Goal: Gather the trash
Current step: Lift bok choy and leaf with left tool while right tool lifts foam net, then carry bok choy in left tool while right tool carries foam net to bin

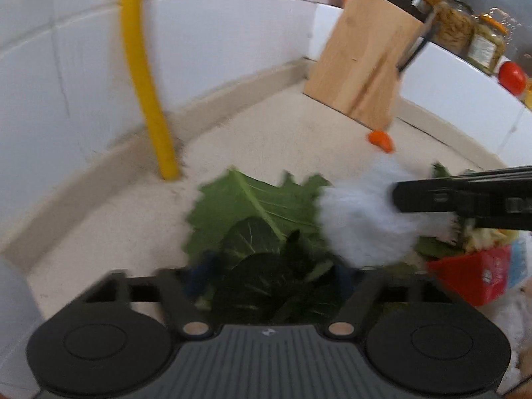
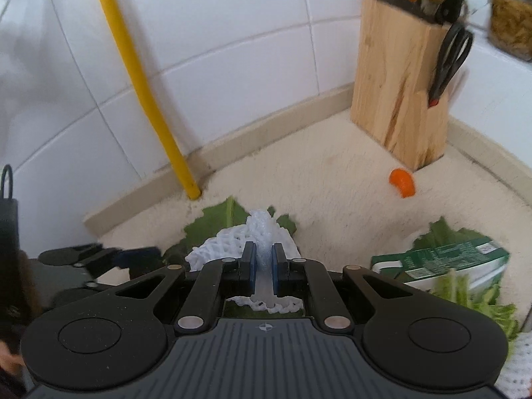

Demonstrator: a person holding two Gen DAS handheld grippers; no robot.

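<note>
Green vegetable leaves (image 1: 252,206) lie on the pale countertop (image 1: 116,219). My left gripper (image 1: 272,276) hangs low over them, open, its jaws wide apart with dark leaves between them; blur hides any contact. A white foam fruit net (image 2: 262,232) is pinched in my right gripper (image 2: 263,256), which is shut on it above the leaves (image 2: 212,219). In the left wrist view the right gripper (image 1: 399,196) reaches in from the right with the foam net (image 1: 359,222) hanging at its tip. An orange carrot piece (image 2: 403,182) lies near the knife block.
A wooden knife block (image 2: 399,99) with scissors stands in the corner. A yellow hose (image 2: 143,93) runs down the tiled wall. A green carton (image 2: 442,259) and more greens lie at the right, and a red carton (image 1: 475,272) too. Jars (image 1: 455,26) and a tomato (image 1: 512,76) sit on a ledge.
</note>
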